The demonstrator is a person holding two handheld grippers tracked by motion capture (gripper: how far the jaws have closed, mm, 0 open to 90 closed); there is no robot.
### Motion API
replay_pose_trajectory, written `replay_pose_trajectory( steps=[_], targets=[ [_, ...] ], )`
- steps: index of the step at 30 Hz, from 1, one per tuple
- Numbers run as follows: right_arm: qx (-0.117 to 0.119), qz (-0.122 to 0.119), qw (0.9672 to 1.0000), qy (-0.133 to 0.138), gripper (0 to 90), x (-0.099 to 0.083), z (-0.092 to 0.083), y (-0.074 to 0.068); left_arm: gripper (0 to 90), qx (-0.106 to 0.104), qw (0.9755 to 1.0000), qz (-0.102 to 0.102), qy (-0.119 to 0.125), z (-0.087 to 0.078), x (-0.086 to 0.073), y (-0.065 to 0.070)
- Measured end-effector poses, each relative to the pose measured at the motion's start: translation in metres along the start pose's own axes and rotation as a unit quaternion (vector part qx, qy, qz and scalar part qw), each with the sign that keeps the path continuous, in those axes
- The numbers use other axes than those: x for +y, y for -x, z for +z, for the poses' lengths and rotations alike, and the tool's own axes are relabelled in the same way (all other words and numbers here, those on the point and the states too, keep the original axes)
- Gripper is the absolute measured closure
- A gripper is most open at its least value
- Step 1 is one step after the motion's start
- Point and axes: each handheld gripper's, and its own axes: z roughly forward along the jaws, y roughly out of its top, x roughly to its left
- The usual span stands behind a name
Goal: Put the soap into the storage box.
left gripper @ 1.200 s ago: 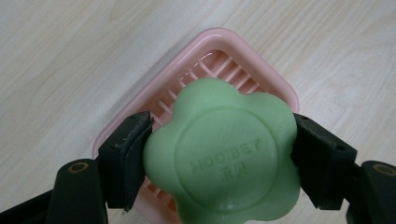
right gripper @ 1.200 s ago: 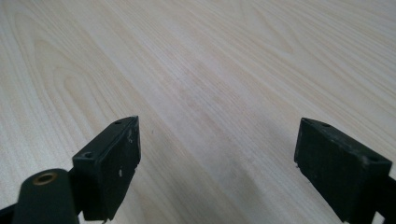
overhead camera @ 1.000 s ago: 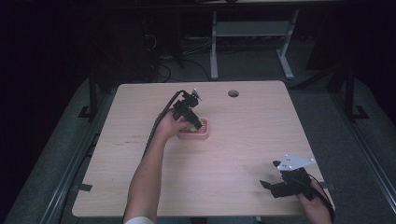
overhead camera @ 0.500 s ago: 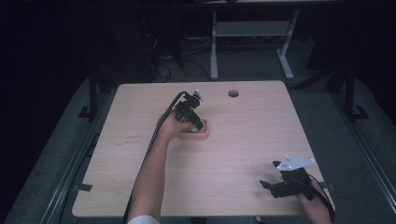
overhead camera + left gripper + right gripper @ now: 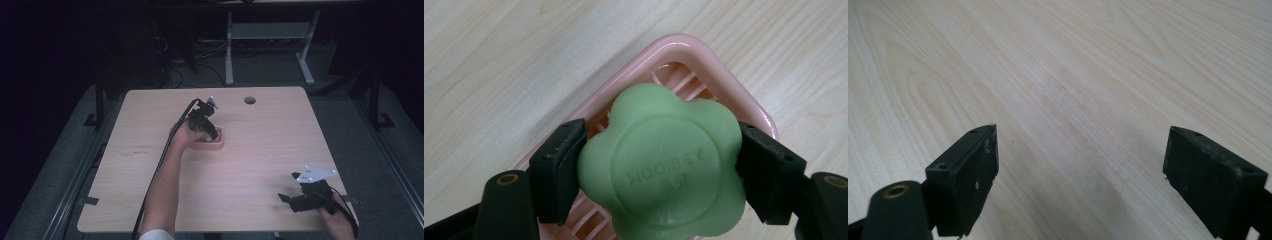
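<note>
Two hand-held grippers work over a pale wooden table (image 5: 250,165) with a round hole near its far edge. The left gripper (image 5: 659,170) pinches a green flower-shaped bar of soap (image 5: 663,167), one black jaw pressed against each side of it; raised lettering is stamped on the soap's flat top face. Directly beneath the soap sits a pink rectangular plastic soap dish (image 5: 704,65) with rounded corners and a slatted floor, resting on the wood. Whether the soap touches the slats or hangs just above them cannot be told. In the high view this gripper (image 5: 206,127) is near the middle of the table, toward the far side, with the person's left hand (image 5: 184,136) around it, the dish (image 5: 218,143) under its tip and a black cable trailing back along the forearm.

The right gripper (image 5: 1080,172) has its jaws spread wide with bare wood between them. From above it (image 5: 300,199) sits low at the table's near right corner, well apart from the dish.
</note>
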Motion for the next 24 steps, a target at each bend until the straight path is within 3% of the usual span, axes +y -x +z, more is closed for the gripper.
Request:
replay_pose_trajectory(
  steps=[10, 18, 24],
  targets=[
    [0.001, -0.003, 1.0000, 0.000, 14.0, 0.0001, 0.0003, 0.0000, 26.6, 0.010, 0.9999, 0.003, -0.003, 0.0028, 0.0004, 0.0031],
    [0.001, -0.001, 1.0000, 0.000, 14.0, 0.0000, 0.0001, 0.0000, 26.2, 0.029, 0.9993, 0.020, -0.007, 0.0033, 0.0010, 0.0068],
    [0.001, -0.003, 1.0000, 0.000, 14.0, 0.0002, 0.0003, 0.0000, 24.9, 0.028, 0.9994, 0.021, 0.004, -0.0022, 0.0005, 0.0068]
  ],
)
